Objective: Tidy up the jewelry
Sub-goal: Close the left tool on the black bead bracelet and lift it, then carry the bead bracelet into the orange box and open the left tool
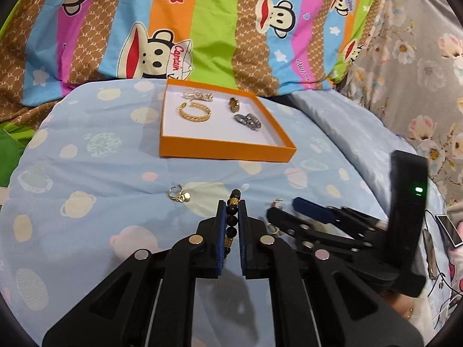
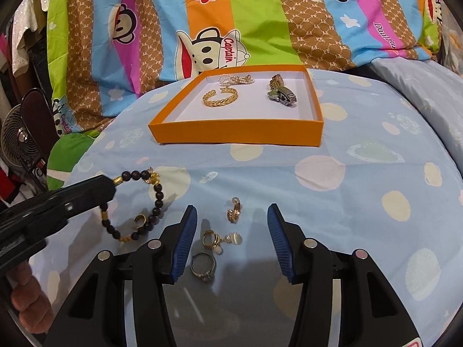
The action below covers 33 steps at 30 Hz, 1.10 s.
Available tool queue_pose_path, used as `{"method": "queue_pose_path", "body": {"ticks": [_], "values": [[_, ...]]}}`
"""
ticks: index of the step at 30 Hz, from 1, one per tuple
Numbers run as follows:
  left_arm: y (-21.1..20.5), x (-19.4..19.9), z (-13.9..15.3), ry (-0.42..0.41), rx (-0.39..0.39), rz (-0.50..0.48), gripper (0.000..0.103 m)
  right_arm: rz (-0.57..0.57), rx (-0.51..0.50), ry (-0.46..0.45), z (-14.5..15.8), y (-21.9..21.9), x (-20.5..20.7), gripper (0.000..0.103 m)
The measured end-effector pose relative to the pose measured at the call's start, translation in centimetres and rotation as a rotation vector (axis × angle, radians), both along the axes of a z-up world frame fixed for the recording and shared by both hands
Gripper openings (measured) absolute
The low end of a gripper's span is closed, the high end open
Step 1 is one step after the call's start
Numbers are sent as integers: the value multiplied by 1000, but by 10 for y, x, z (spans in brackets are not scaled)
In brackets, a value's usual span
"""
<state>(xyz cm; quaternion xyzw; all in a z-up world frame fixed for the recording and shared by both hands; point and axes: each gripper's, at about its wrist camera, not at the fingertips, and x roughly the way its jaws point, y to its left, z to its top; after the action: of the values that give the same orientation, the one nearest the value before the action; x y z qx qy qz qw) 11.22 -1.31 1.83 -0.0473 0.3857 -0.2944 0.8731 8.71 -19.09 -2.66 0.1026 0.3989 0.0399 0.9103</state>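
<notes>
Left fingers [image 1: 232,217] clamp the dark beaded bracelet [image 2: 150,199] on the bed [image 2: 361,173], nearer than the orange box [image 2: 237,131]; right fingers [image 2: 231,231] gape over loose earrings [image 2: 221,240] and a ring [image 2: 203,266]. Inside the box lie a gold bangle [image 2: 220,97], a pearl strand [image 2: 235,79] and two watches [image 2: 282,94].

Pale blue spotted bedsheet [image 2: 361,173] covers the bed. Striped cartoon-monkey quilt [image 2: 260,23] bunched behind. Grey floral fabric [image 1: 419,72] at right. Small fan [image 2: 17,141] at left.
</notes>
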Motion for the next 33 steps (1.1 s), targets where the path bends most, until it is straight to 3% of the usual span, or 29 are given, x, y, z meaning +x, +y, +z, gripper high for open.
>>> {"method": "queue_pose_path", "body": {"ticks": [11,19,24,29,33], "values": [[5,-7,10,-20,-30,-9,7,-6,-7,24,-4,1,9,4],[7,-9,14,-40,-10,0,7,-15,-47,-61,10,3,-6,4],[11,-11,33,-93,-5,-1,7,-13,25,-93,30,-12,-13,4],[8,13,73,-164,-6,-3,7,-23,65,-116,63,-33,16,4],[-4,55,86,-117,-86,-13,7,-42,165,-103,69,-53,55,4]]}}
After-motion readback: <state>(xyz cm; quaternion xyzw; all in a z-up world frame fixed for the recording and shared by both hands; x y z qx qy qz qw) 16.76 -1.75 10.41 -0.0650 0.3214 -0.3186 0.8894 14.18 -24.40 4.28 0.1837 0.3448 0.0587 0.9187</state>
